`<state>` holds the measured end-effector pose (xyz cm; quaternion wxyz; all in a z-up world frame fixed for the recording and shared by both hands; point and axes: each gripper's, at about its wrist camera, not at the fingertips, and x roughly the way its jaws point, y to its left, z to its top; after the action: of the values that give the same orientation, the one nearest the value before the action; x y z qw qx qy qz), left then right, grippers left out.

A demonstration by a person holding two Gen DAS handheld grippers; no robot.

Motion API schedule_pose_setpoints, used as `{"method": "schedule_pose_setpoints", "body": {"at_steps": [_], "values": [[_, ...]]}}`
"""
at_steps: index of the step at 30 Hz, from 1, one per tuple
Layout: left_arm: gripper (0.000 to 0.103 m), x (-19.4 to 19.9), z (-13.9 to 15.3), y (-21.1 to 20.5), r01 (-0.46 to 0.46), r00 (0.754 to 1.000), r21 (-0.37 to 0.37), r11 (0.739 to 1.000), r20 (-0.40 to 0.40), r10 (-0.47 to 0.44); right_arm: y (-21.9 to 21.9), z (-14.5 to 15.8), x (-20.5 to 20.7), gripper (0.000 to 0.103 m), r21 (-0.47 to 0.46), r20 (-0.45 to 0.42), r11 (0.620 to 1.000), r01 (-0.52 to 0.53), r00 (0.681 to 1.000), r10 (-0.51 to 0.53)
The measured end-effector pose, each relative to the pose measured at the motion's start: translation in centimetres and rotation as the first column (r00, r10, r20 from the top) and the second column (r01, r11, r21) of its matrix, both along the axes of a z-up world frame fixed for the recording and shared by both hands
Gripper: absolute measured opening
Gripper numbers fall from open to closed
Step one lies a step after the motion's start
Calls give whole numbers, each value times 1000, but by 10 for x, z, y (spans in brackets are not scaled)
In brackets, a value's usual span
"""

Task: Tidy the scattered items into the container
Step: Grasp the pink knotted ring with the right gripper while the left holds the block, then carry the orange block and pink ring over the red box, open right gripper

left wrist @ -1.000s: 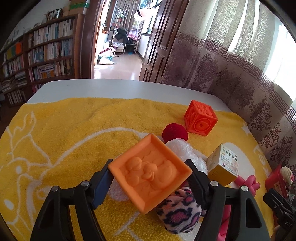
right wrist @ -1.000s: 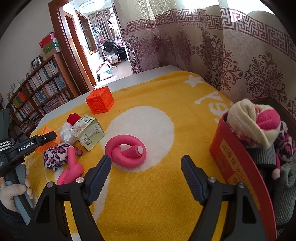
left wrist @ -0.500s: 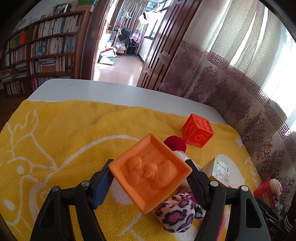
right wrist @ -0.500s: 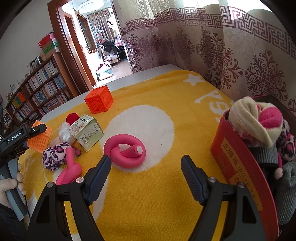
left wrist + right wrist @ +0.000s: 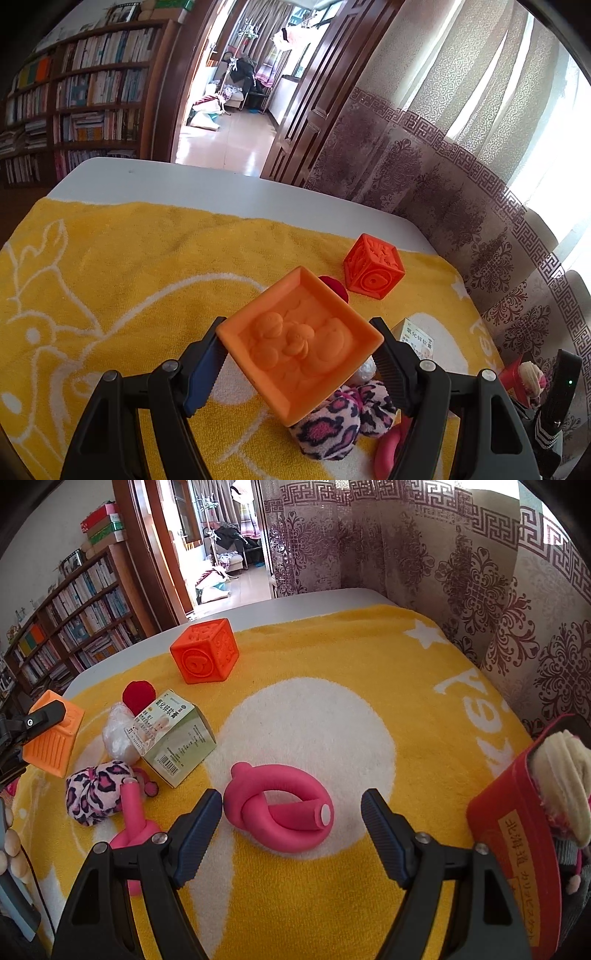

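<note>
My left gripper [image 5: 299, 354] is shut on a light orange soft block [image 5: 299, 343] with a duck relief, held above the yellow towel [image 5: 129, 266]; the block also shows in the right wrist view [image 5: 53, 734]. My right gripper [image 5: 291, 830] is open and empty, just in front of a knotted pink foam tube [image 5: 280, 819]. The red container [image 5: 517, 849] with socks in it stands at the right. On the towel lie a darker orange cube [image 5: 205, 657], a green-white box [image 5: 173, 734], a leopard-print sock ball [image 5: 96, 792], a red ball [image 5: 138, 696], a white wrapped lump [image 5: 118, 731] and a second pink tube [image 5: 133, 819].
A patterned curtain [image 5: 461, 572] hangs close behind the table's far and right edges. A bookshelf [image 5: 74, 107] and an open doorway [image 5: 229, 96] lie beyond the table. The white tabletop [image 5: 184, 188] shows past the towel's far edge.
My left gripper has risen and pulled back with the orange block, so the items below look smaller and farther. My right gripper has moved closer to the knotted pink tube.
</note>
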<state>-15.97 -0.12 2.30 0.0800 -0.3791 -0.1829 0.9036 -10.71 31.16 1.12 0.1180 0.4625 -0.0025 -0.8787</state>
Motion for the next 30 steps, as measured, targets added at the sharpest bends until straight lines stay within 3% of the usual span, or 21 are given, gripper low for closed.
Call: {"method": "schedule_pose_setpoints", "body": {"at_steps": [2,4,9,15,23,30], "values": [[77,0,0,1,5,1000,2,1000,0,-5,-3,-5,2,79,4,5,1000,-11,1000,11],[77,-1,-1,2,7,1000,5,1000,3,-7,-7,-5,5,66,56,-17,998,-12,1000,13],[77,0,0,3,7,1000,9,1000,-3,-7,-1,6,17,66,19,-41,1000,-6,999,7],[77,4,9,12,30,999,6,1000,-25,-29,21,41,49,66,-49,-121,999,19,992,-25],[77,11,17,32,76,996,-9,997,-48,-76,90,88,95,66,-81,-240,986,144,958,-159],[77,21,26,55,137,988,-20,990,-69,-138,168,97,126,66,-53,-265,945,323,908,-325]]}}
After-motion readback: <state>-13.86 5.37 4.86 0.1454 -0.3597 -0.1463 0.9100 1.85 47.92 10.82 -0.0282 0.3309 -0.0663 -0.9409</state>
